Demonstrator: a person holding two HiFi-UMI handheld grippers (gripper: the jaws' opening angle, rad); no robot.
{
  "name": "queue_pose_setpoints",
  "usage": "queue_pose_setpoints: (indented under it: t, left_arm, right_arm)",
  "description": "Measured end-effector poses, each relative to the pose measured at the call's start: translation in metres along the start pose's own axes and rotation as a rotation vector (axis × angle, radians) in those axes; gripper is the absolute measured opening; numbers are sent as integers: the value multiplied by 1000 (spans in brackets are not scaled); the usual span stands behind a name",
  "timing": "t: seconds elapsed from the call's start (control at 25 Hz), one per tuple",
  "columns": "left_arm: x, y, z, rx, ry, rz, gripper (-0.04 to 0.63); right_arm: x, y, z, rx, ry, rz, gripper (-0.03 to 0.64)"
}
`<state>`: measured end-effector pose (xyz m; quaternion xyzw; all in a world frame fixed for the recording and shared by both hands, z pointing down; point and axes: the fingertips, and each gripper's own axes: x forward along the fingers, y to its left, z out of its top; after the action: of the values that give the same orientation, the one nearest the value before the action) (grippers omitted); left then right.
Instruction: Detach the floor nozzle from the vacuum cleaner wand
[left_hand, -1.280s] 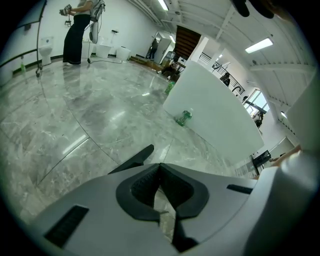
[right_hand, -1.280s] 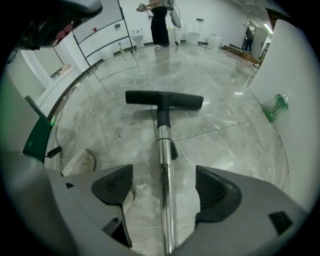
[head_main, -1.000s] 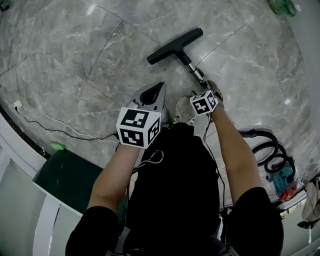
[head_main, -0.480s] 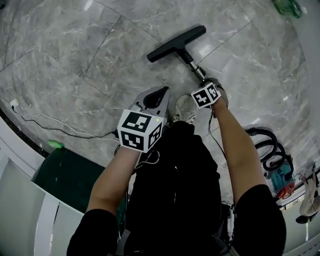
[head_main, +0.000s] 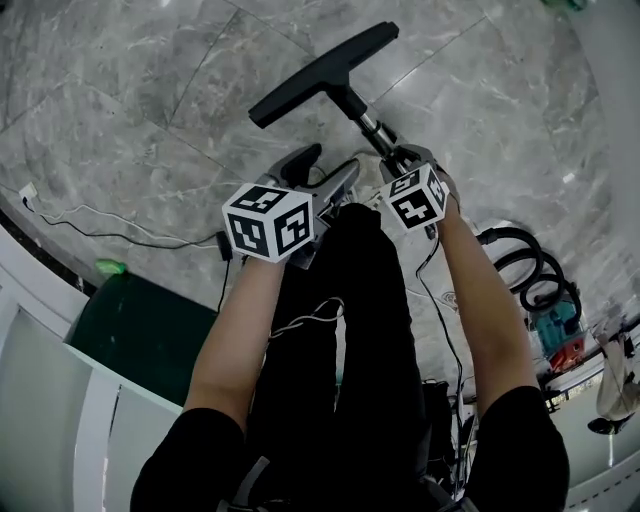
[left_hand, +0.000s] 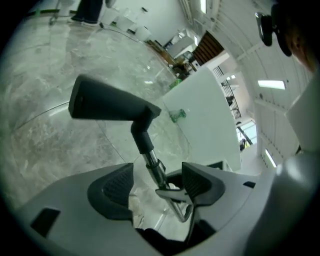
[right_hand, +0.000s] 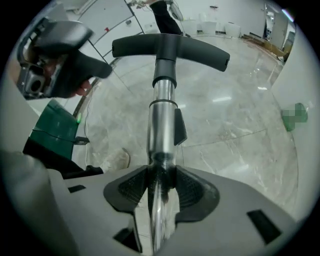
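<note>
Right gripper (right_hand: 160, 189) clamped on shiny metal vacuum wand (right_hand: 161, 125), black T-shaped floor nozzle (right_hand: 170, 47) ahead of its jaws; left gripper (left_hand: 155, 185) jaws just opened, wand loose between.

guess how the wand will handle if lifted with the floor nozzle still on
Likely stiff: the wand is a straight metal tube. Probably end-heavy, with the wide floor nozzle at its tip. Its polished metal may slip.
</note>
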<state>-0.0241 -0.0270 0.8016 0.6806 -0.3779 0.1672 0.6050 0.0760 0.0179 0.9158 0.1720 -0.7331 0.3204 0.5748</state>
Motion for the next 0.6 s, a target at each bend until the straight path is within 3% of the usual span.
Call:
queue_pose_setpoints:
  t: [0.16,0.32,0.6]
  left_arm:
    - [-19,1,25,-195,-182,42,285]
    - [-49,-11,59,-163,-289,45,285]
    - [-92,-56,101,-161,-476,-68,285]
  right_arm:
    - [-56,36,23,-21,-92,42,189]
    - [-100,79,41,-59,-131,127,189]
    - [-155,140,45,-121,-148,227,187]
